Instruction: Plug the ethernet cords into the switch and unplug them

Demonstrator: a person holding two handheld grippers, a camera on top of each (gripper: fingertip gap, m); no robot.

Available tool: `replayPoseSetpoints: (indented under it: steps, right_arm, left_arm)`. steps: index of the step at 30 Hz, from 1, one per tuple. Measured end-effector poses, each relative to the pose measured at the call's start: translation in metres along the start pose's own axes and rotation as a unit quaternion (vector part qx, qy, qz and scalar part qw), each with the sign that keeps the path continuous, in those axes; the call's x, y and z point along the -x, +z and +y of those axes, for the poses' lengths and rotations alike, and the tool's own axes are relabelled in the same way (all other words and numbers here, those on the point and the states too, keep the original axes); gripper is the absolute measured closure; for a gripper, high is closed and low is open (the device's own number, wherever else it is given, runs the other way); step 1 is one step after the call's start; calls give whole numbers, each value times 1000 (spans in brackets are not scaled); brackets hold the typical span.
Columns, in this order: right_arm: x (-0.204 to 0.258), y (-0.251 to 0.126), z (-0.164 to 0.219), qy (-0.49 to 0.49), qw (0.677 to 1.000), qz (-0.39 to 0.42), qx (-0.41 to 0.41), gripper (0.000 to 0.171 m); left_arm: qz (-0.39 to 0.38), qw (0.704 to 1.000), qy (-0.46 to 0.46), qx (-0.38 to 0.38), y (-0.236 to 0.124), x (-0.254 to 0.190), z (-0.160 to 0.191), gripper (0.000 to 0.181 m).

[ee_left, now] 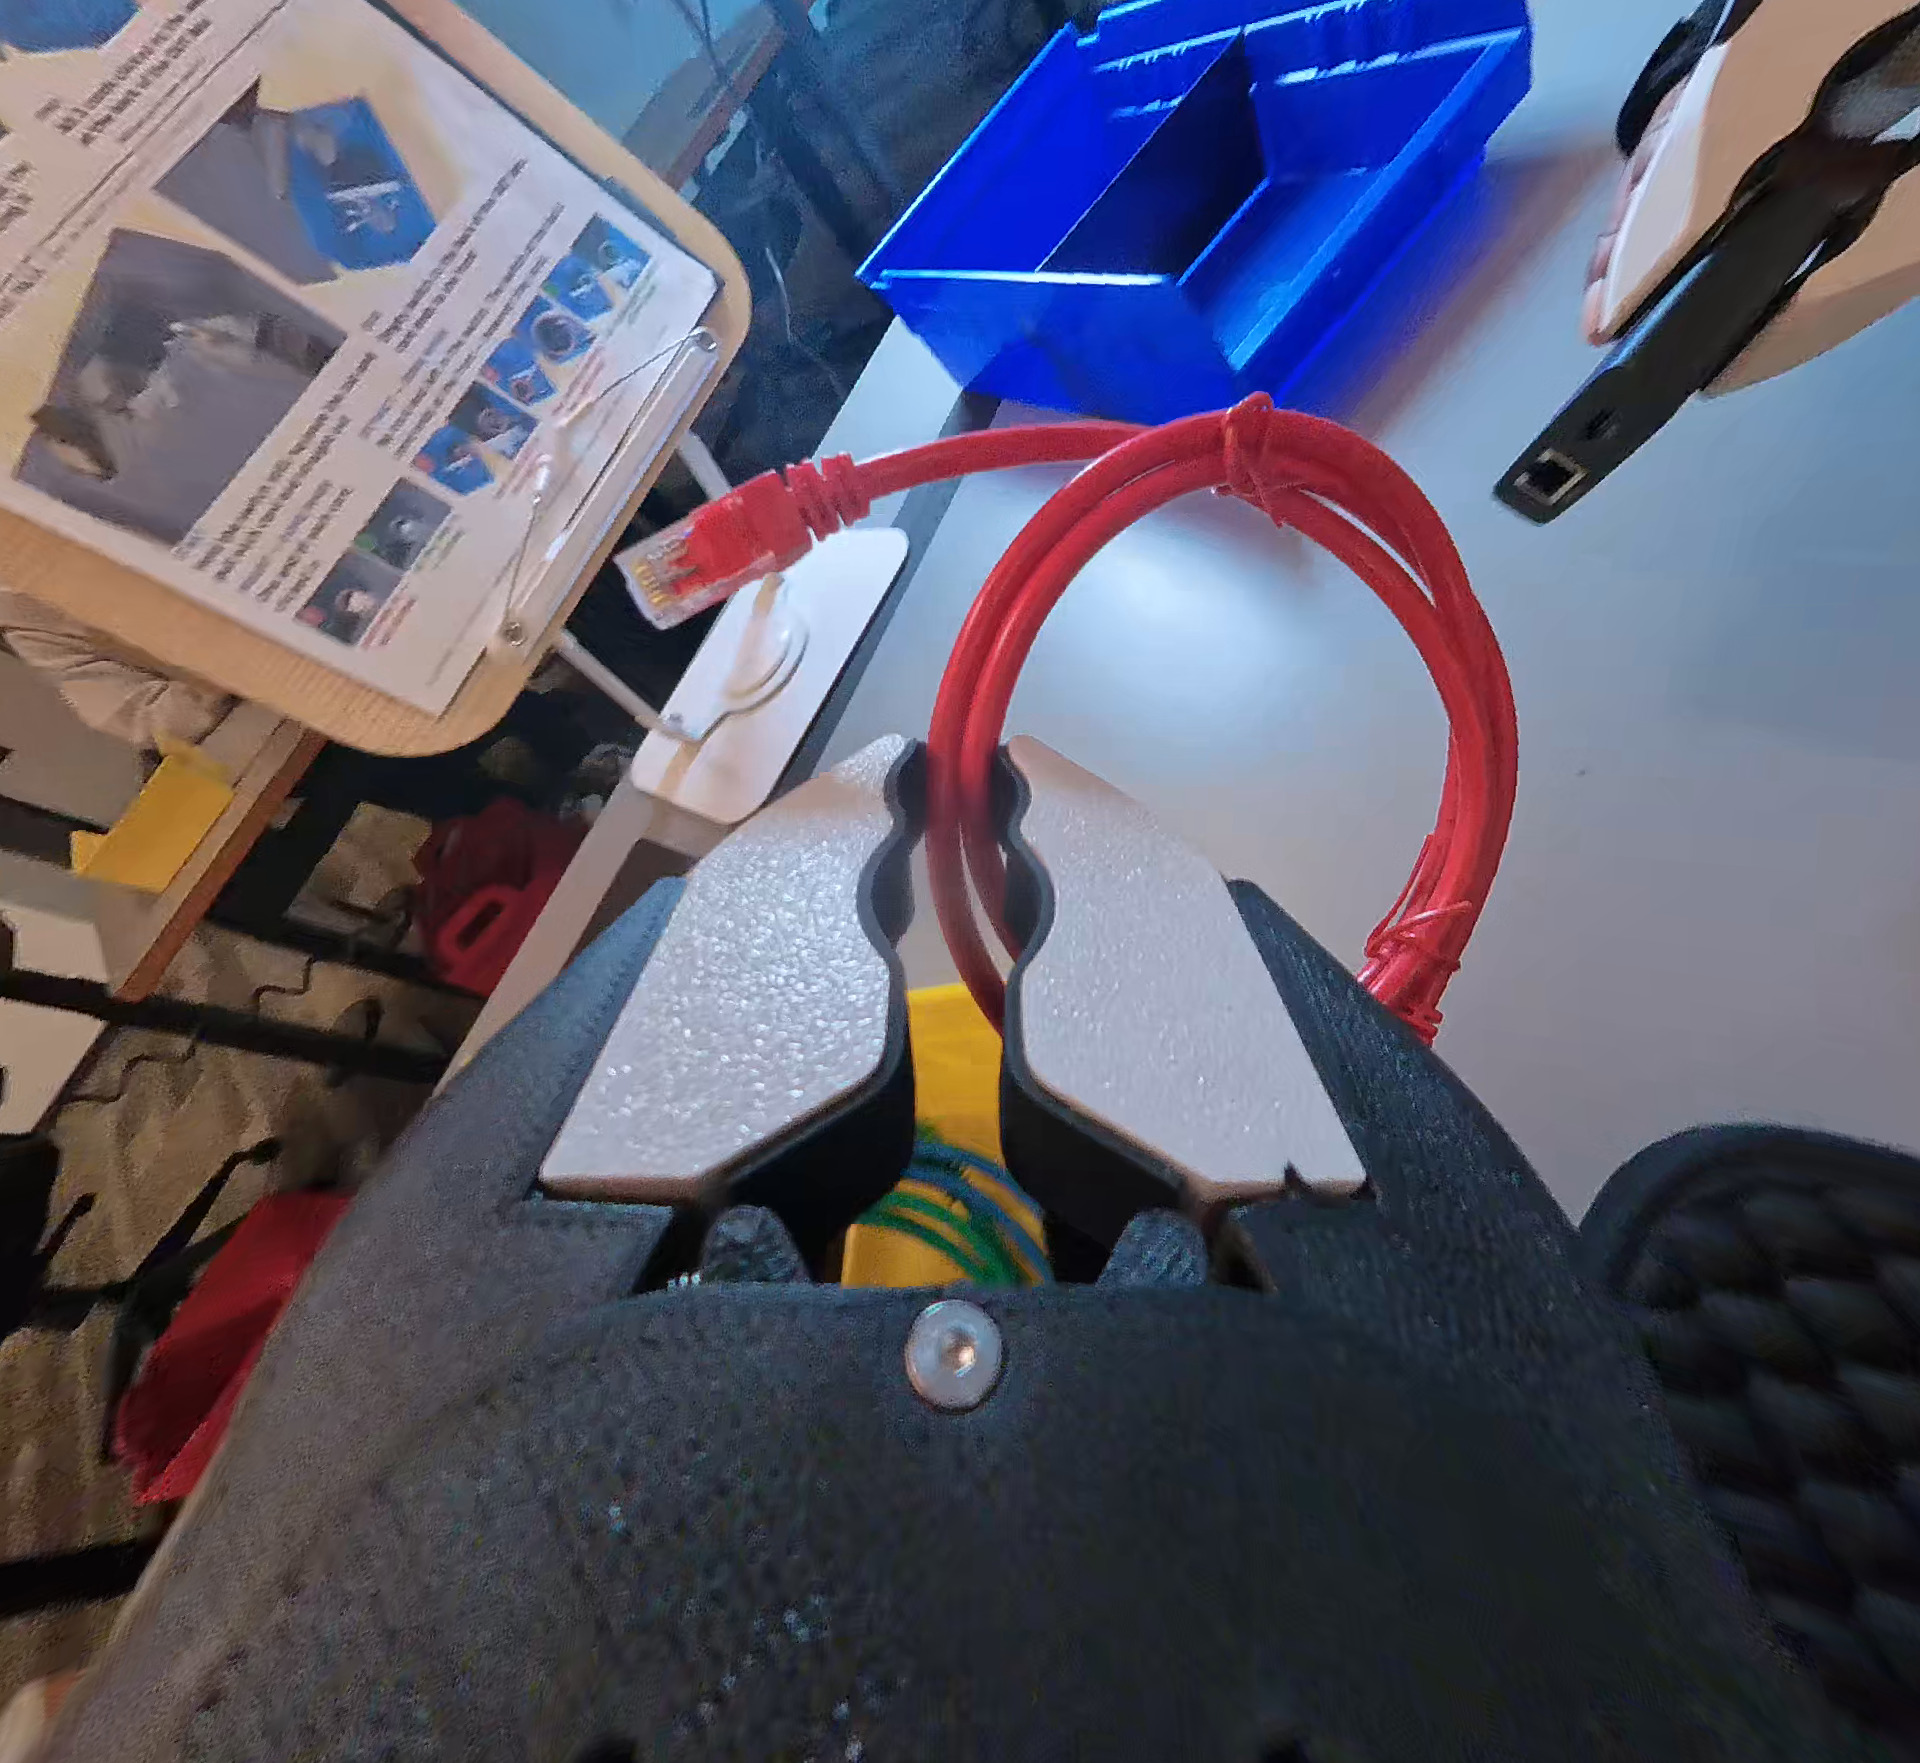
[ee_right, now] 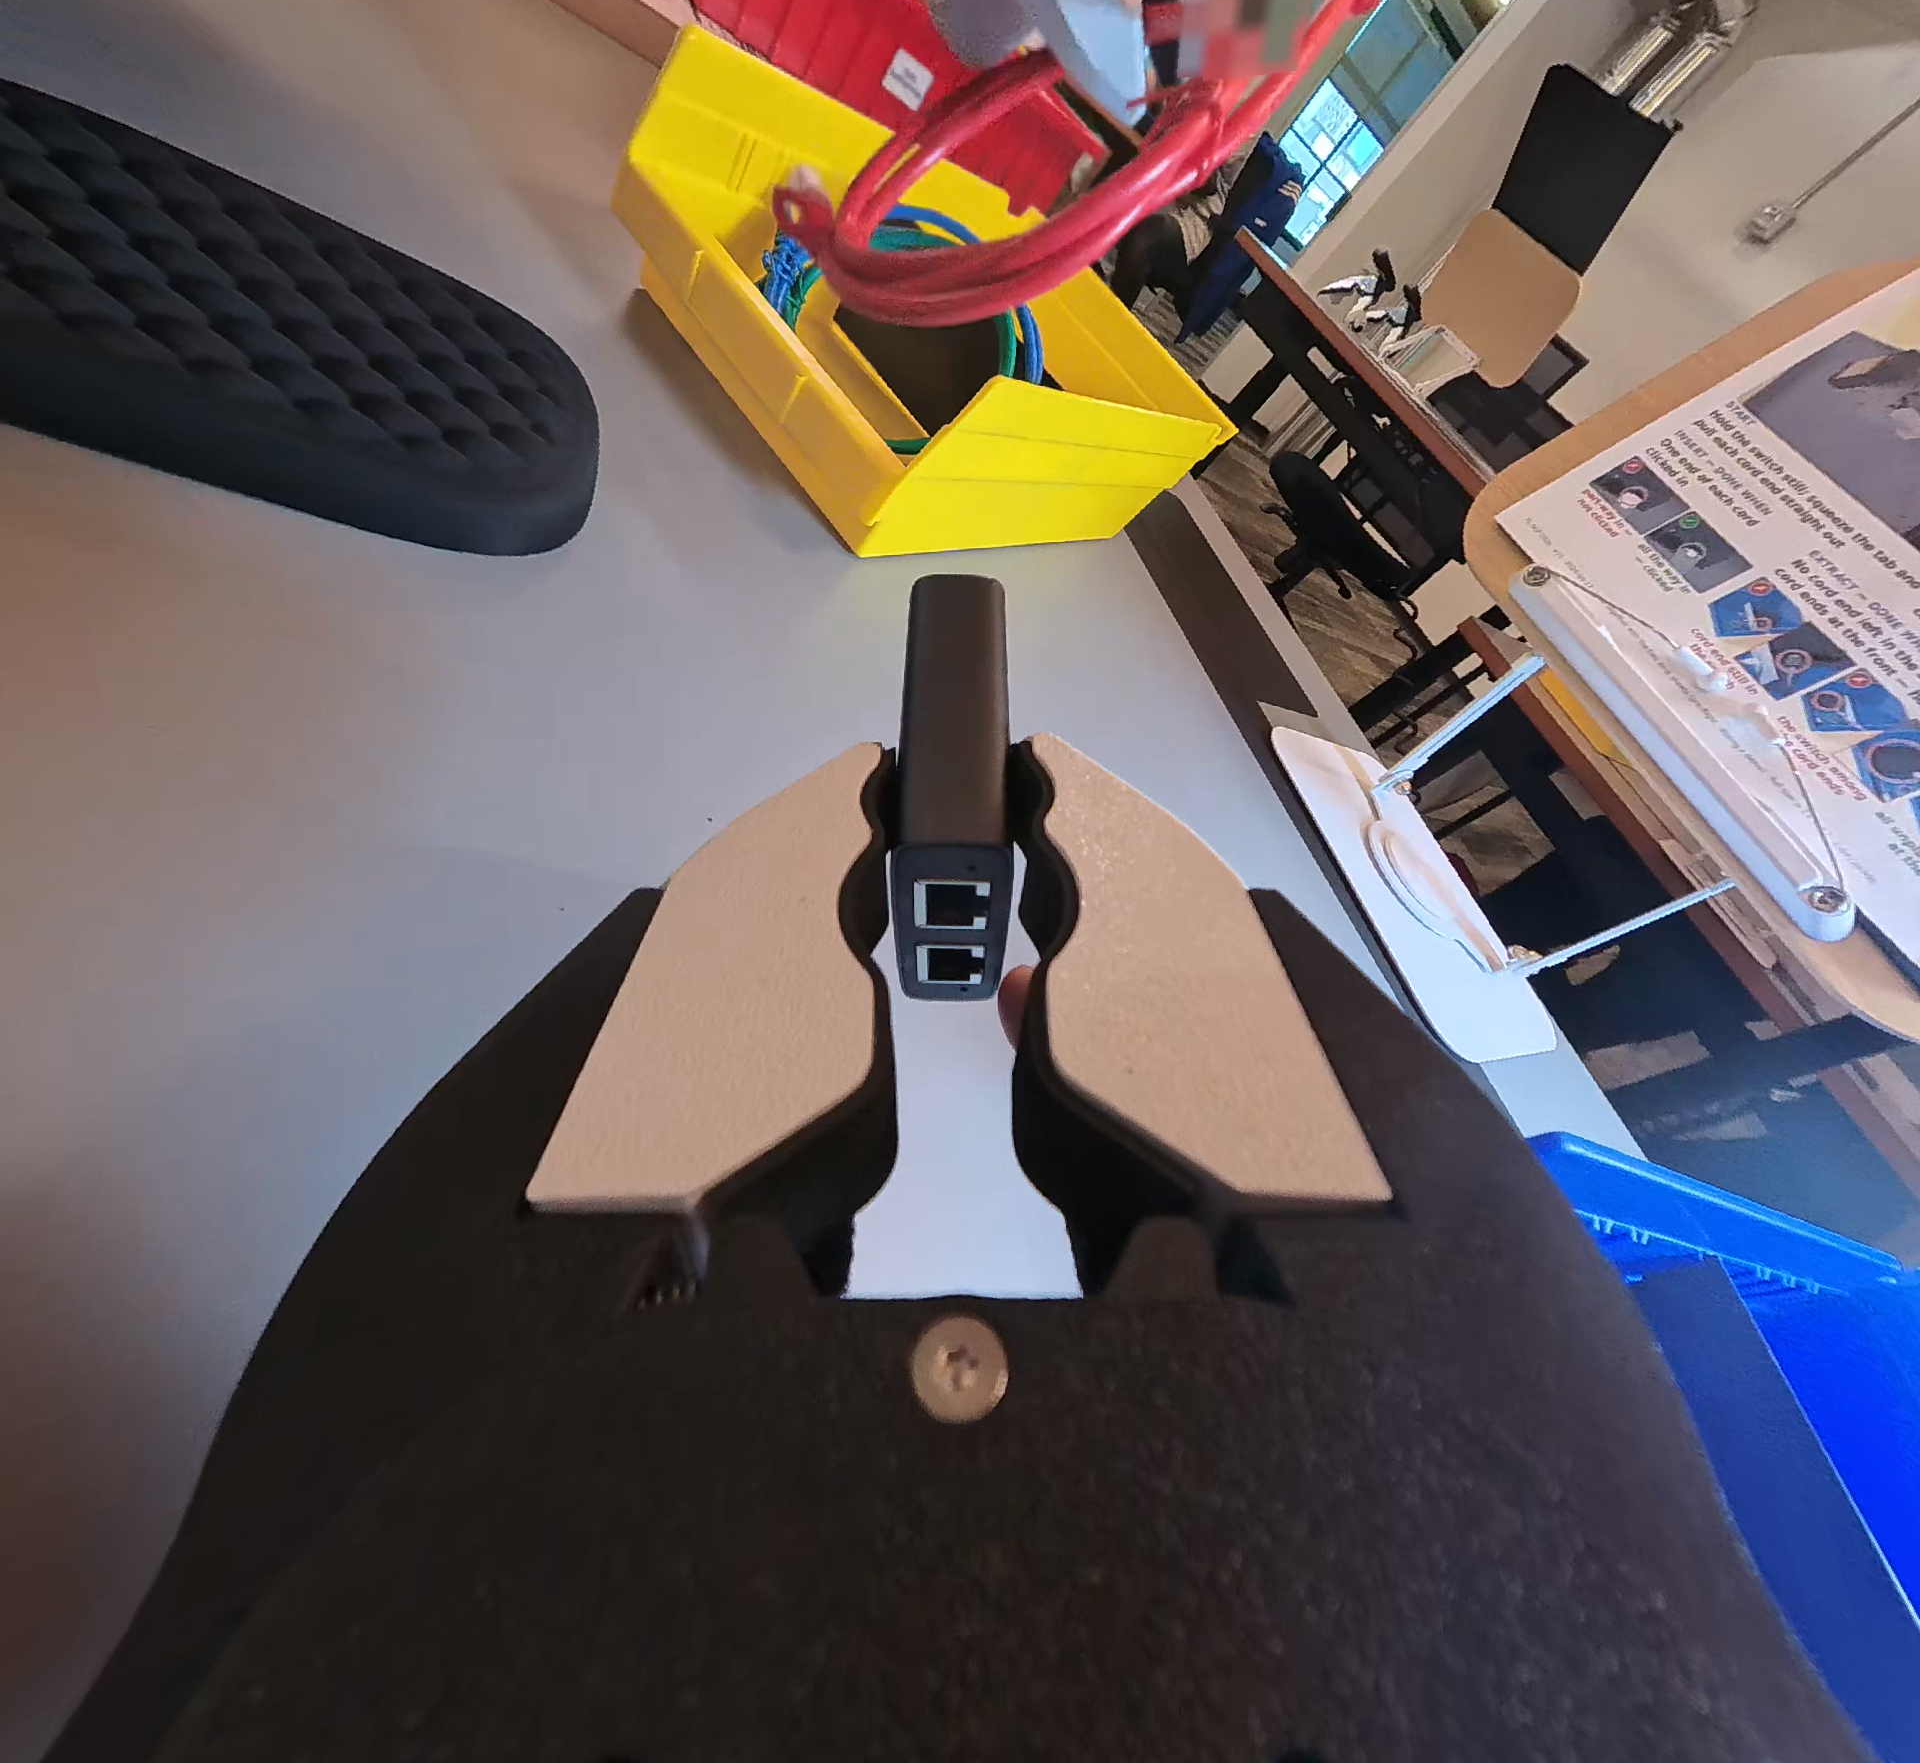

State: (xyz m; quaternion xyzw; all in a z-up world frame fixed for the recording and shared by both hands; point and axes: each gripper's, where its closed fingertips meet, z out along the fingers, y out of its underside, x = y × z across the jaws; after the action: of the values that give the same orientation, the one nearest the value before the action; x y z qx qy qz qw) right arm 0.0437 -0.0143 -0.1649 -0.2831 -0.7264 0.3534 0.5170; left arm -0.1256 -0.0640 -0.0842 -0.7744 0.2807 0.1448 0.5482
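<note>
- Red cord (ee_left: 1226, 664): my left gripper (ee_left: 961, 773) pinches its coil, plug (ee_left: 717, 550) hanging free for aiming.
- Right gripper (ee_right: 951, 768) clamps switch (ee_right: 951, 809), ports facing me, steady for insertion.

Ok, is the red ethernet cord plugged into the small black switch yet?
Not yet. Both ports on the small black switch are empty, and the red ethernet cord has its clear plug hanging free.

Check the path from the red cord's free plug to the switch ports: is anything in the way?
Nothing visible blocks it. The left gripper holds the coiled red cord aloft, its clear plug pointing away from the switch, which the right gripper holds off to the right. Only open air over the grey table lies between; both ports look empty.
</note>
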Motion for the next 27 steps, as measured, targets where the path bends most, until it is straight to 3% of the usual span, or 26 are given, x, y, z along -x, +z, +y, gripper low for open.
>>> replayPoseSetpoints:
  steps: [10,17,22,27]
  right_arm:
    - [-9,-5,-1,8,1000,14,-11,151]
    - [-10,-11,-9,-13,999,16,-42,151]
    - [-11,-10,-2,-23,999,18,-31,151]
    - [-18,-12,1,-24,999,29,-25,151]
  left_arm:
    - [63,995,1,-79,42,-67,-17,169]
    - [124,986,-35,-108,47,-105,-16,169]
    - [197,978,-19,-59,56,-138,4,169]
    - [130,991,16,-19,66,-126,15,169]
